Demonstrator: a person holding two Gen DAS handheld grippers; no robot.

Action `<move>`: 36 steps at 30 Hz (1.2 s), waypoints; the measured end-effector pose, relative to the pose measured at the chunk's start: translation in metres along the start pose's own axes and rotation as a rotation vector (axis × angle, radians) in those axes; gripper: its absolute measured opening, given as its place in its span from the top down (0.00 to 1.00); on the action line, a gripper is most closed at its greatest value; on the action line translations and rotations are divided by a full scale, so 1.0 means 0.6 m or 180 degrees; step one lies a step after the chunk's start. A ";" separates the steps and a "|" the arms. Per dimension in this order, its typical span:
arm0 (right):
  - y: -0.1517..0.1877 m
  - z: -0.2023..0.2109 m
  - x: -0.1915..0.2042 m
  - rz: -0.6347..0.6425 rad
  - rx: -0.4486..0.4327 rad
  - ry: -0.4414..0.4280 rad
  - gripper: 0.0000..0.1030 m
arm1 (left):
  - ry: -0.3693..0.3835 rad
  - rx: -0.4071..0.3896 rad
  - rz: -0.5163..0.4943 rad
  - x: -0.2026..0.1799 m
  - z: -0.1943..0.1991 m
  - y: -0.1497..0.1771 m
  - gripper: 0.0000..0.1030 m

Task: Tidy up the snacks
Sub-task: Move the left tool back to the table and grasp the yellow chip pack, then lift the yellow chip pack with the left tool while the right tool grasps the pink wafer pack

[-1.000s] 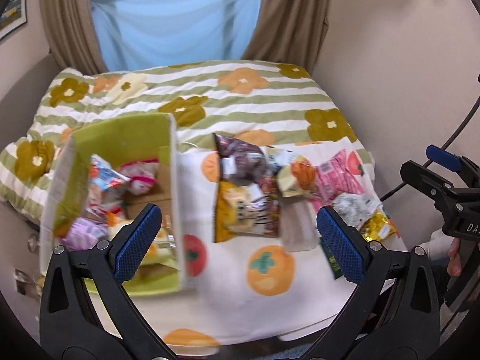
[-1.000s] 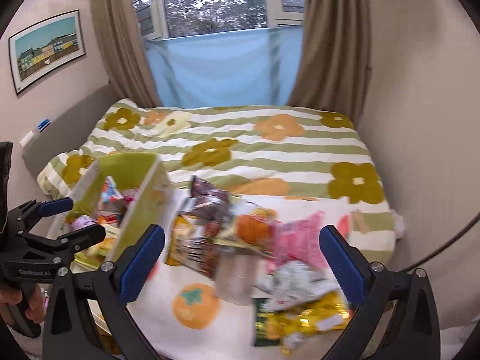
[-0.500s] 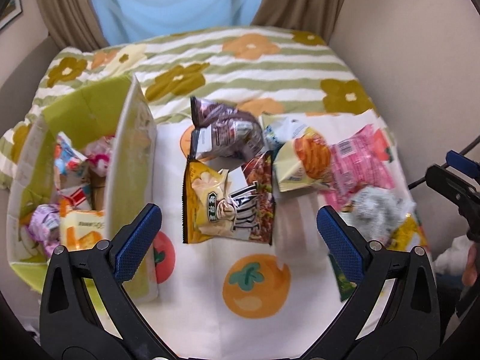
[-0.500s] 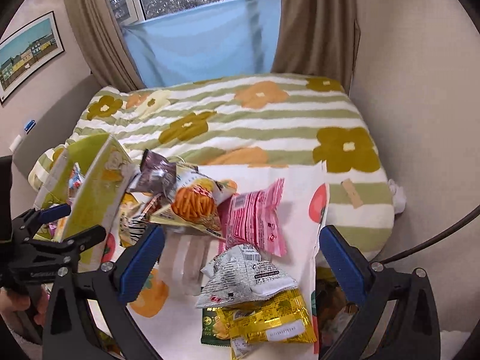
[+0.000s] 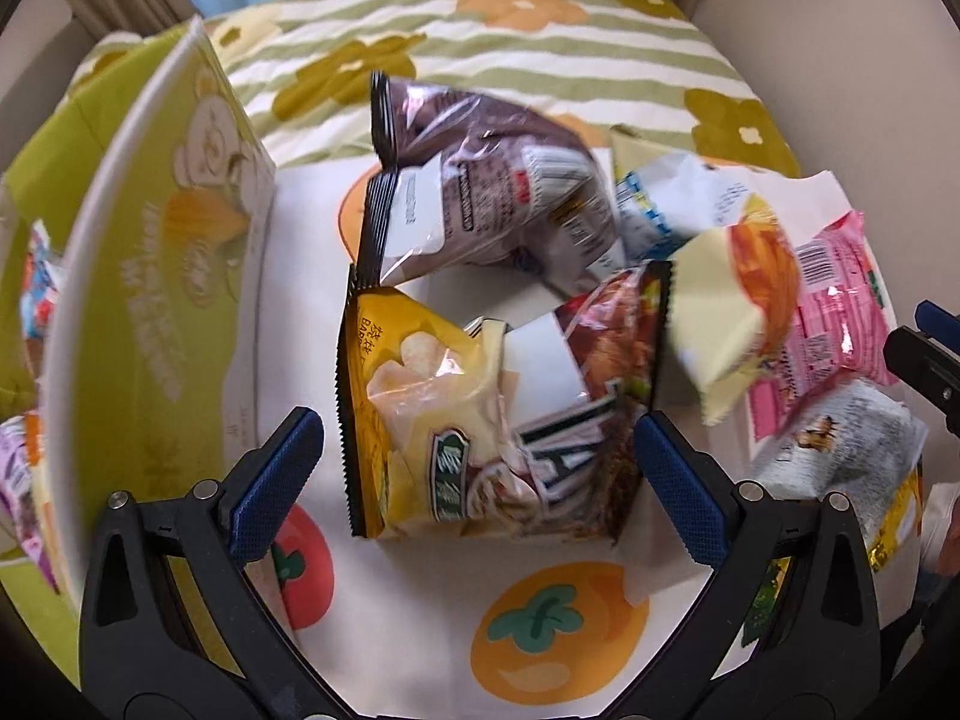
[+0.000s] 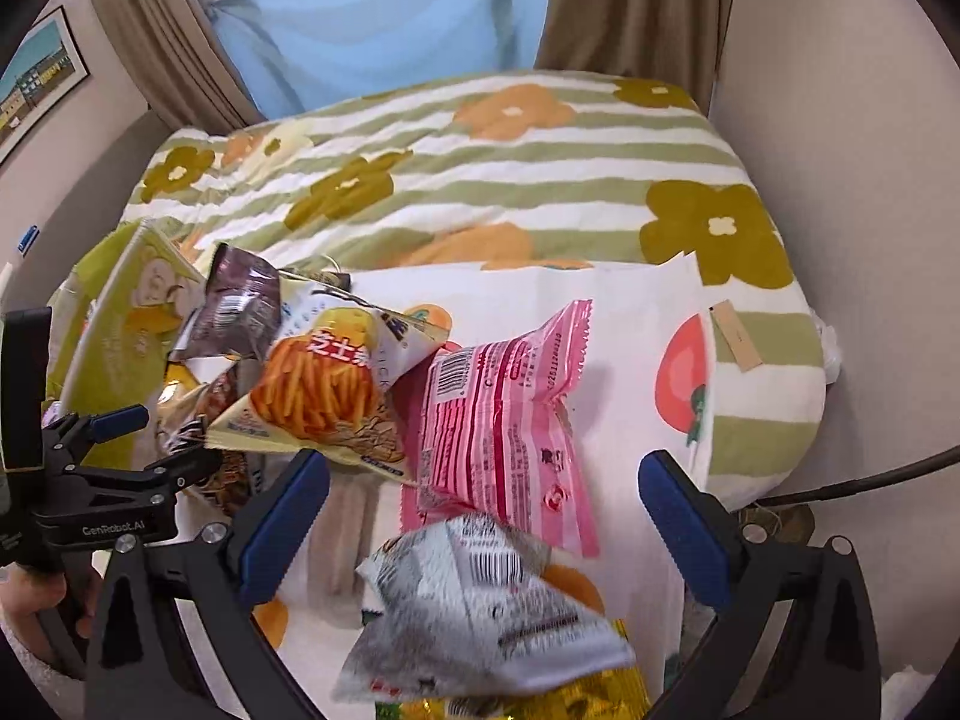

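Observation:
Snack bags lie in a pile on a white fruit-print cloth [image 5: 420, 612] on the bed. My left gripper [image 5: 477, 468] is open, its jaws on either side of a yellow and brown chip bag [image 5: 480, 414], close above it. A dark purple bag [image 5: 486, 192] lies behind it. My right gripper [image 6: 483, 516] is open above a pink bag [image 6: 498, 420] and a silver-white bag [image 6: 480, 606]. A cream bag with orange sticks [image 6: 324, 390] lies to the left. A green box [image 5: 156, 312] with snacks inside stands at the left.
The bed has a green-striped flowered cover [image 6: 510, 180]. A wall runs along the right side [image 6: 870, 240]. Curtains and a blue sheet [image 6: 390, 24] hang behind the bed. A yellow bag [image 6: 540, 702] lies under the silver one.
Both grippers have moved down and closer to the snack pile. The left one now straddles the yellow and brown bag; the right one has come over the pink and silver bags.

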State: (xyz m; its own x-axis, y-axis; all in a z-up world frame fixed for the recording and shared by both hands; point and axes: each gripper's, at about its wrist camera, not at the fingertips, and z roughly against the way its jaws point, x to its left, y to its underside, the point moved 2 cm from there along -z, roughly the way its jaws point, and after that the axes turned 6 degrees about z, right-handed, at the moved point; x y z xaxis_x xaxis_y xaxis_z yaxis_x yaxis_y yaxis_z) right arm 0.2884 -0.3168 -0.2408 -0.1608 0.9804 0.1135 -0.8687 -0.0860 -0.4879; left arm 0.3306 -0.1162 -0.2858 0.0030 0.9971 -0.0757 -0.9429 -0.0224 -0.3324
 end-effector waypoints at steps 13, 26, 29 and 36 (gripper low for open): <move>-0.018 -0.075 -0.015 0.0042 0.0391 0.0023 0.00 | 0.0361 0.0124 0.0033 0.019 -0.035 -0.015 0.03; -0.030 -0.121 -0.022 0.0052 0.0590 -0.0107 0.00 | 0.0490 0.0154 -0.0005 0.007 -0.019 -0.002 0.27; -0.030 -0.125 -0.020 0.0080 0.0621 -0.0118 0.05 | 0.0466 0.0164 -0.0007 0.006 -0.013 0.003 0.28; -0.023 -0.124 -0.008 0.0117 0.0657 -0.0233 0.40 | 0.0474 0.0140 0.0024 0.007 0.006 0.015 0.28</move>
State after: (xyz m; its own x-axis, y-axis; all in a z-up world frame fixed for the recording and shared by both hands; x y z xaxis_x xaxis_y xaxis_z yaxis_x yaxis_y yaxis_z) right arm 0.3358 -0.3074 -0.2991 -0.2213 0.9611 0.1650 -0.9378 -0.1634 -0.3063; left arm 0.3211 -0.1118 -0.2857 0.0421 0.9751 -0.2175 -0.9567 -0.0234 -0.2900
